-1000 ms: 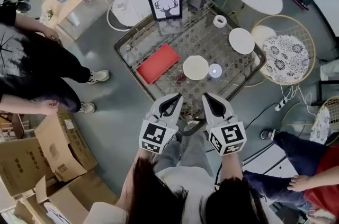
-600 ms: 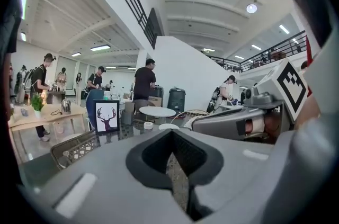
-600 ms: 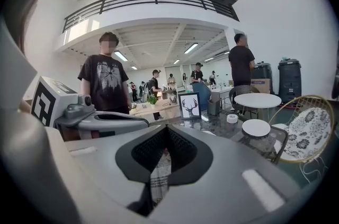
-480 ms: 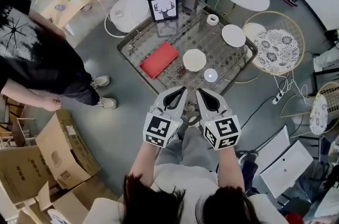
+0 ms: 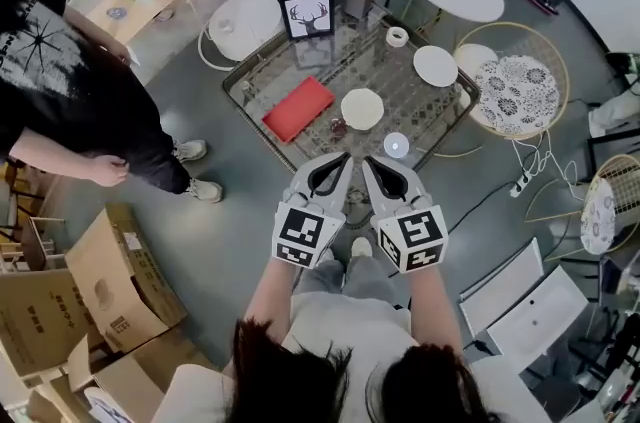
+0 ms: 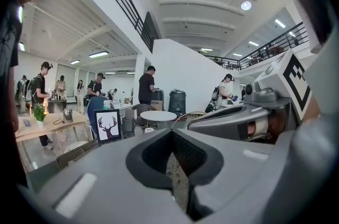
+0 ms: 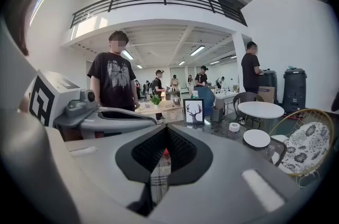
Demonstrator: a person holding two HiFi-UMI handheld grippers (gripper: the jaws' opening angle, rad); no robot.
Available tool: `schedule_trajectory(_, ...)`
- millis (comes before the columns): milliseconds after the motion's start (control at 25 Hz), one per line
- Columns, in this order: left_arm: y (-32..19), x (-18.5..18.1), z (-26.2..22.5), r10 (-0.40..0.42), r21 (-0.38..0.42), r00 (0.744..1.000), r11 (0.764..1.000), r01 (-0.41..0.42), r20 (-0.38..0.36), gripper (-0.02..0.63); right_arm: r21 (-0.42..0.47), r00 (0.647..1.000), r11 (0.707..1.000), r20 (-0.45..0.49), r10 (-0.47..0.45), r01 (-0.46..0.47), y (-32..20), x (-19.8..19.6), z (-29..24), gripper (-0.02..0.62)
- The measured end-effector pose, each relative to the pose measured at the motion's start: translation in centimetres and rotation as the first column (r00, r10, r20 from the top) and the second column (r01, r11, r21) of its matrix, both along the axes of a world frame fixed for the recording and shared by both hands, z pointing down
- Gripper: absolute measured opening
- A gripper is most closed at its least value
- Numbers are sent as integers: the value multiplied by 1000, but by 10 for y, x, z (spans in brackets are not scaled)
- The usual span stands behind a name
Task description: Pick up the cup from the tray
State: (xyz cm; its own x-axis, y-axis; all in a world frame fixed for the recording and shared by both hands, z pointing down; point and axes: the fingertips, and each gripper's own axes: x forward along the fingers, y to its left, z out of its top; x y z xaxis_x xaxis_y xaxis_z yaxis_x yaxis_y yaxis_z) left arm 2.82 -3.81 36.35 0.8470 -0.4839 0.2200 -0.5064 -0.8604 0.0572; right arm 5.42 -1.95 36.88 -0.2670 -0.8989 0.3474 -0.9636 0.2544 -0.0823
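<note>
Grey floor is lying open around the glass table (image 5: 340, 61) in the head view. The cup (image 5: 396, 146) is standing near the table's front edge, apart from the red tray (image 5: 298, 108). The left gripper (image 5: 343, 161) and right gripper (image 5: 369, 163) are hanging side by side at that edge. In the left gripper view, the jaws are pressing together on nothing. In the right gripper view, they are doing likewise.

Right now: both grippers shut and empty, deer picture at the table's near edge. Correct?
Not quite. The deer picture stands at the table's far edge, as the head view shows. The left gripper and right gripper are shut and empty.
</note>
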Motion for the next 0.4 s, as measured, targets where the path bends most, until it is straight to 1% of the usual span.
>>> schedule_trajectory(200,3,10,-7,-16,7,1000,1000,16,10,1,6,1000,1000,2,-23,23,1,4,-7,23)
schedule_trajectory(400,0,22,-11,-32,6,999,999,32,11,1,8,1000,999,-2,-31,31,-3,17,-12,23)
